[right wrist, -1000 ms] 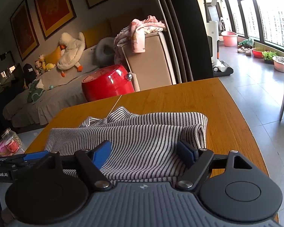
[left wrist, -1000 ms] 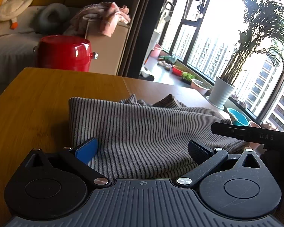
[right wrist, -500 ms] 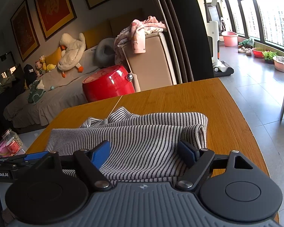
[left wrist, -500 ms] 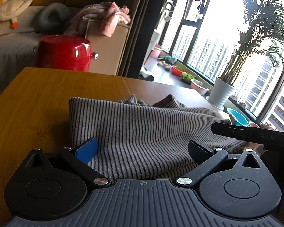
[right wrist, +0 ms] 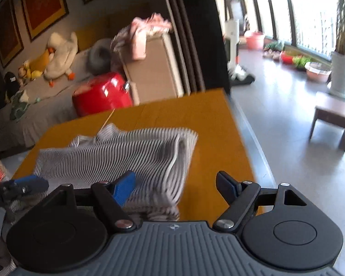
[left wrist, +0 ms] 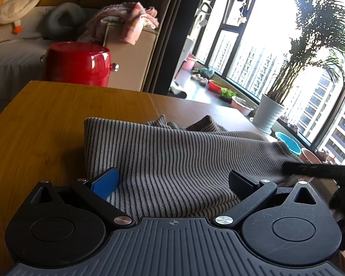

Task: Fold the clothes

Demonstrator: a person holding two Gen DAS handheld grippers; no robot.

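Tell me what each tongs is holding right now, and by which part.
Nothing is held. The left tongs stand open over the striped garment; the right tongs stand open at its folded edge, pads not pressing on it.

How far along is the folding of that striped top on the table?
Partly done, it seems. The striped top already lies doubled over on the wooden table, with a neat folded edge on one side, though some fabric bunches loosely at the far edge. Nothing is in hand: the left tool and right tool are both open, gripping nothing. Probably left: another fold and tidying that bunched part.
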